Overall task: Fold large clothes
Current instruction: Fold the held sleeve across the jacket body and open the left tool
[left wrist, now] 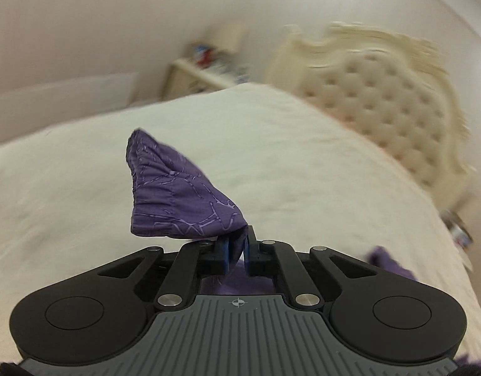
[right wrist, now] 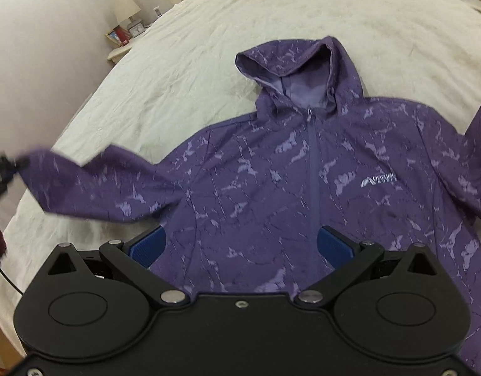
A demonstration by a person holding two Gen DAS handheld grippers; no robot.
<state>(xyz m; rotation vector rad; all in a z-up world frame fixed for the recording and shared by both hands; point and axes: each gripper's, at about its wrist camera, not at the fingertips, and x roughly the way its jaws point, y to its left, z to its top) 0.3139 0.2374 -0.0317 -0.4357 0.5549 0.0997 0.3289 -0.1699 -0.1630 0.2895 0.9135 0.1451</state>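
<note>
A purple hooded jacket point(right wrist: 271, 181) with a pale marbled print lies front up on a cream bedspread point(right wrist: 184, 62), zip closed, hood toward the far side. My left gripper point(left wrist: 237, 250) is shut on the cuff of its sleeve point(left wrist: 174, 194) and holds it lifted above the bed. The same gripper shows at the left edge of the right wrist view point(right wrist: 2, 169), with the sleeve point(right wrist: 99, 185) stretched out to it. My right gripper point(right wrist: 240, 247) is open and empty, hovering over the jacket's lower front.
A tufted cream headboard point(left wrist: 381, 100) stands at the bed's head. A nightstand point(left wrist: 206, 72) with small items is beside it. Another nightstand with a lamp point(right wrist: 126, 9) and a clock sits at the far left. A cable point(right wrist: 5, 275) hangs at the left edge.
</note>
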